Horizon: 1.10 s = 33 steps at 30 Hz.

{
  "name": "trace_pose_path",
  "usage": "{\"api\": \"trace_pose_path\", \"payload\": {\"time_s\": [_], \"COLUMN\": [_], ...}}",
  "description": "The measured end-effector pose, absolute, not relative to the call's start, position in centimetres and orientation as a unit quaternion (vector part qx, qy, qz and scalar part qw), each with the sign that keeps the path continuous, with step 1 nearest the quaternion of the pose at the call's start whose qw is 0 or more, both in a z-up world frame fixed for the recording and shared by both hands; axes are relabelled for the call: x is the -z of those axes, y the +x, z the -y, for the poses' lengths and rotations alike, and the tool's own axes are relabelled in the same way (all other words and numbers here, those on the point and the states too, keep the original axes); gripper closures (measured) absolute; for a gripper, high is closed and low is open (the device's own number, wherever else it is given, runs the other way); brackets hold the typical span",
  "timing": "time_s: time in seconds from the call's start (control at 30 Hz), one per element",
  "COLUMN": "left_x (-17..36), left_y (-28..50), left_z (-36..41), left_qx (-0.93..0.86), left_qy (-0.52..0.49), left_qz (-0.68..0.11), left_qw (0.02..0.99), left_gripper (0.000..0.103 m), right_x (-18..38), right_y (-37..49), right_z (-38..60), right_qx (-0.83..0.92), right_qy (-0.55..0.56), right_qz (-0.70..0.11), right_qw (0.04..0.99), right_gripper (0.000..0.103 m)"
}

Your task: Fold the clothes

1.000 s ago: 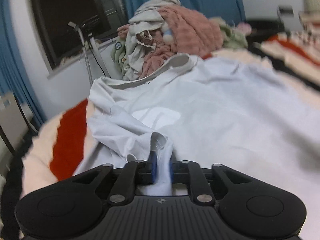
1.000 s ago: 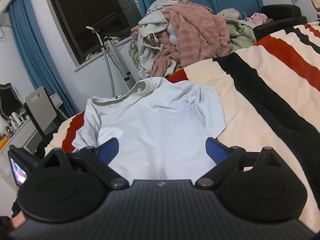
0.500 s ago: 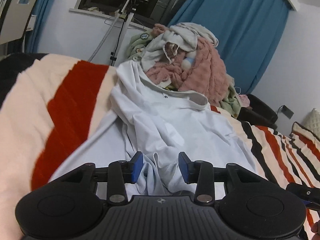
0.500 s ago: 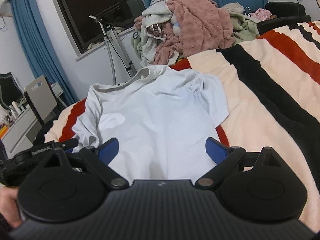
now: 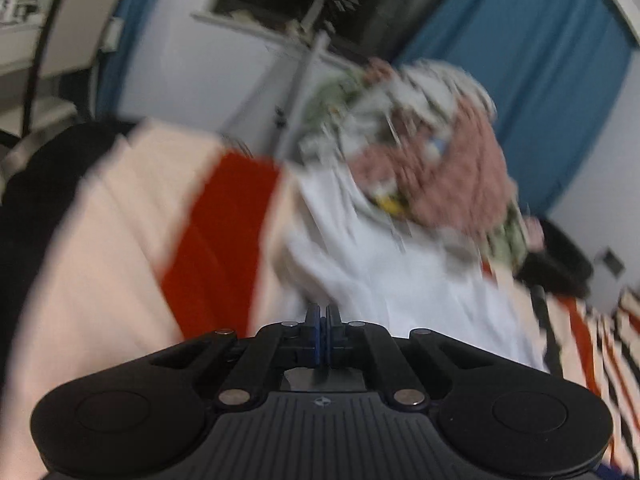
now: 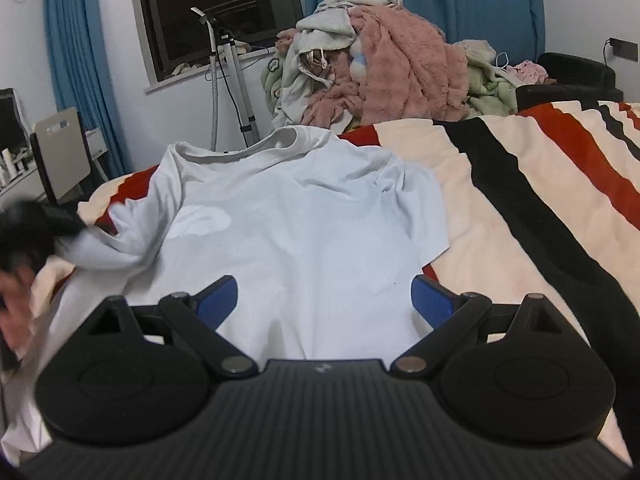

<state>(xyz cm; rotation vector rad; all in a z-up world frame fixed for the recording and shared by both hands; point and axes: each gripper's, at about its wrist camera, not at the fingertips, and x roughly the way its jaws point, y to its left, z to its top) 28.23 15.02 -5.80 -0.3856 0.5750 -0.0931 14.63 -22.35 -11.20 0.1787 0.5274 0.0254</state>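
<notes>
Left gripper [image 5: 322, 330]: blue pads pressed together, nothing visible between them; view blurred.
Right gripper [image 6: 324, 300]: jaws spread wide, blue fingertips [image 6: 218, 300] well apart, held low and level, gripping nothing.
Person's hand [image 6: 12, 304]: blurred at the right-wrist view's left edge.

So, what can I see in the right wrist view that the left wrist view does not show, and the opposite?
Only the right wrist view shows the open right gripper, the whole white T-shirt with both sleeves, and the blurred left gripper at the left sleeve.

Only the left wrist view shows the left gripper's fingers pressed together; whether cloth is between them, blur hides.

Both show the T-shirt, the striped blanket, the clothes pile, blue curtains and the window.
</notes>
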Motion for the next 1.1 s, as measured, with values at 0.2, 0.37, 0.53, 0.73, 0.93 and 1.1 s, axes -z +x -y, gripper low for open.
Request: {"api": "trace_pose_path", "payload": {"time_s": [0.2, 0.37, 0.53, 0.73, 0.93, 1.1], "left_x": [-1.4, 0.2, 4.5, 9.0, 10.2, 11.2], "left_y": [33.8, 36.1, 36.5, 33.2, 30.7, 30.9], "left_z": [-24.4, -28.4, -30.0, -27.6, -27.8, -26.2], "left_qx": [-0.063, -0.111, -0.079, 0.023, 0.099, 0.119], "left_qy": [-0.154, -0.141, -0.141, -0.109, -0.175, -0.171], "left_qz": [-0.203, -0.208, -0.253, -0.301, -0.294, -0.318], "left_qw": [0.965, 0.962, 0.954, 0.947, 0.935, 0.925], "left_gripper": [0.103, 0.103, 0.1, 0.082, 0.079, 0.059], "right_x": [10.1, 10.6, 11.4, 12.1, 12.1, 12.4], "right_y": [14.1, 15.4, 16.6, 17.0, 17.0, 17.1], "right_z": [21.0, 20.3, 20.4, 20.2, 20.6, 20.6], "right_qx": [0.011, 0.012, 0.013, -0.001, 0.003, -0.003], "right_qy": [0.028, 0.023, 0.042, 0.055, 0.077, 0.084], "right_qz": [-0.206, -0.216, -0.235, -0.249, -0.258, -0.269], "right_qw": [0.978, 0.976, 0.971, 0.967, 0.963, 0.959], "right_gripper": [0.008, 0.008, 0.008, 0.008, 0.008, 0.008]}}
